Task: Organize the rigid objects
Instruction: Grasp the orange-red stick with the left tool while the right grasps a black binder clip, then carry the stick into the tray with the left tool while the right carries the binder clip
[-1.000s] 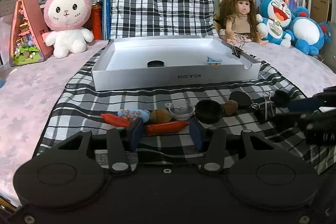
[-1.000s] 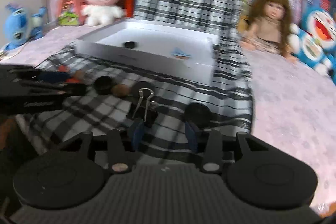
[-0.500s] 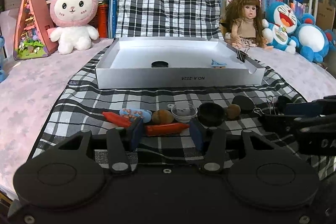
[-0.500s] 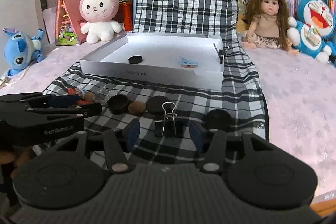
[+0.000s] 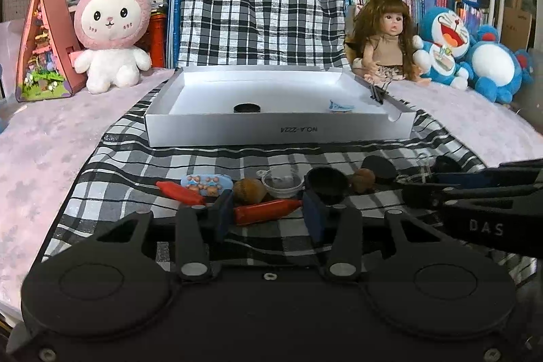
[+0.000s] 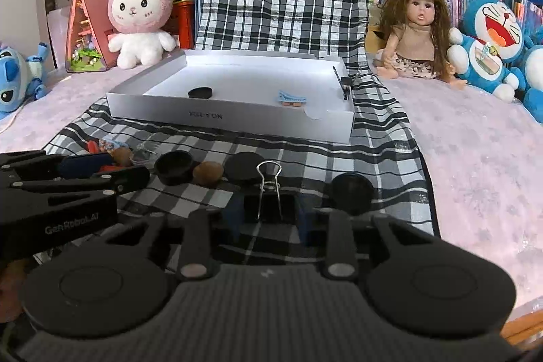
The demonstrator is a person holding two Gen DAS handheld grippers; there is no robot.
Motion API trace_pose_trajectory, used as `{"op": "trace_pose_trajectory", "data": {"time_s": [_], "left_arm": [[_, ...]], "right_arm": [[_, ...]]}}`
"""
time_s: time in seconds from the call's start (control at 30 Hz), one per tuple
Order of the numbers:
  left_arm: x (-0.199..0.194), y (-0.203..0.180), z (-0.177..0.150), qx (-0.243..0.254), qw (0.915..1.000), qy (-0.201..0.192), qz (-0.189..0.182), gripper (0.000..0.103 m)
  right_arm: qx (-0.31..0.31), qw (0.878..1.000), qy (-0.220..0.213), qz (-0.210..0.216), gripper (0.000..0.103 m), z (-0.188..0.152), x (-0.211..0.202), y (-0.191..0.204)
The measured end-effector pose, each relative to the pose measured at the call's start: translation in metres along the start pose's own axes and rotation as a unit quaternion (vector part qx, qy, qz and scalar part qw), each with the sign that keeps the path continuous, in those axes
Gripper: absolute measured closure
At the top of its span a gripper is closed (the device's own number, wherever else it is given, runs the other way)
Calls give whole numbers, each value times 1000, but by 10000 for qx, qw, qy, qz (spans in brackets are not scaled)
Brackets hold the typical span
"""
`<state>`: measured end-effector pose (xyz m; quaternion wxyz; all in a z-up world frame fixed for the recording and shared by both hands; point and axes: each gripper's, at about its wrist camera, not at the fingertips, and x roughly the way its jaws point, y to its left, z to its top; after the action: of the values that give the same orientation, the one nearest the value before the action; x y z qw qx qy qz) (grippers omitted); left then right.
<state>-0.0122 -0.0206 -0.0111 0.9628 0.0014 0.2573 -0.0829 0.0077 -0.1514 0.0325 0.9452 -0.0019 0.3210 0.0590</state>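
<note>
Binder clip btwn right gripper fingers, gripper spread

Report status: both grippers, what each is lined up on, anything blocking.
Right gripper open, straddling black binder clip. Left gripper open around red crayon-shaped piece. White cardboard tray ahead; nothing blocking.

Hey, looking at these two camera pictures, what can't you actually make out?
- Whether the right tool touches the binder clip: right wrist view, the clip's body sits low between the blue pads, contact hidden.
- The binder clip in the left wrist view: the right tool's arm covers it.
- The small blue item in the white box: too small to identify.
- The label on the box front: upside down, blurred in the right wrist view.
</note>
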Motion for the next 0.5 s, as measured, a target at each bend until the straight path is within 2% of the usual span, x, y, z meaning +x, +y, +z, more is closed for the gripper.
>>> {"op": "trace_pose_trajectory", "data": {"time_s": [0.3,0.5], "left_arm": [[-8,9,43,15,9996,-137,-229,61],[14,29,87,-190,9991,-33,-379,61]], "right_arm": [[349,9991,-173,148,66,29,-8,-8],[882,9958,-201,156,66,65,5,-26]]}}
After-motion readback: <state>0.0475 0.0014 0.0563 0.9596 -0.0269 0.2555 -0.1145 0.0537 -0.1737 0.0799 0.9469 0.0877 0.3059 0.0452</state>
